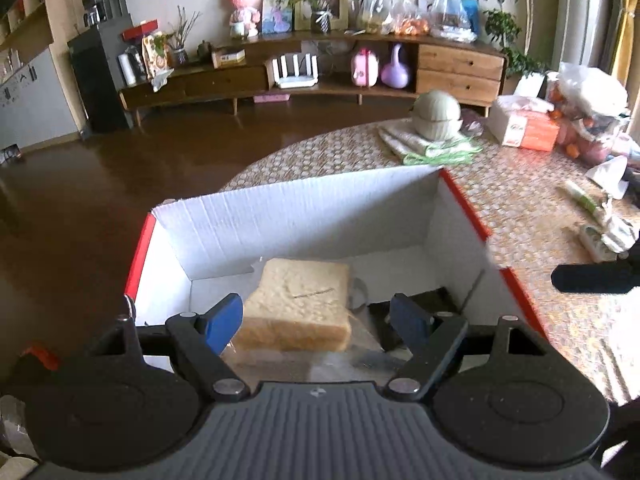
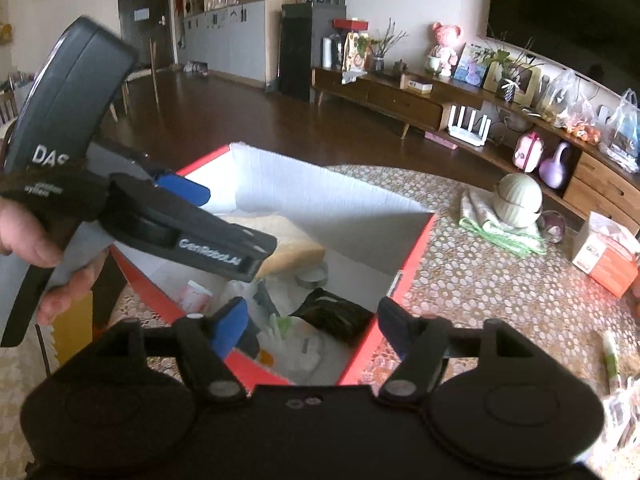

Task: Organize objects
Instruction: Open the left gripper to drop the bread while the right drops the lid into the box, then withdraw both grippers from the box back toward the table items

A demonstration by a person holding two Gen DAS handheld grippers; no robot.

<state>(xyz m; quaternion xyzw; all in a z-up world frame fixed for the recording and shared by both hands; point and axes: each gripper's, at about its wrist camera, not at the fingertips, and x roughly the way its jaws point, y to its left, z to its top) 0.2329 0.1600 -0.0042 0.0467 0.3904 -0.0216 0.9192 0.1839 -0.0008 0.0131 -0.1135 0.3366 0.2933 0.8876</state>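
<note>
A: Background? Low wooden sideboard on the far wall, pink bear figure on top, plastic bags beside.

B: Purple gourd-shaped vase (lower shelf), white router, dark wood floor.

Left gripper jaws spread wide, tilted downward — a bare hand wraps its handle. Right gripper also spread wide, nothing between its blue pads, level — just beside the left.
</note>
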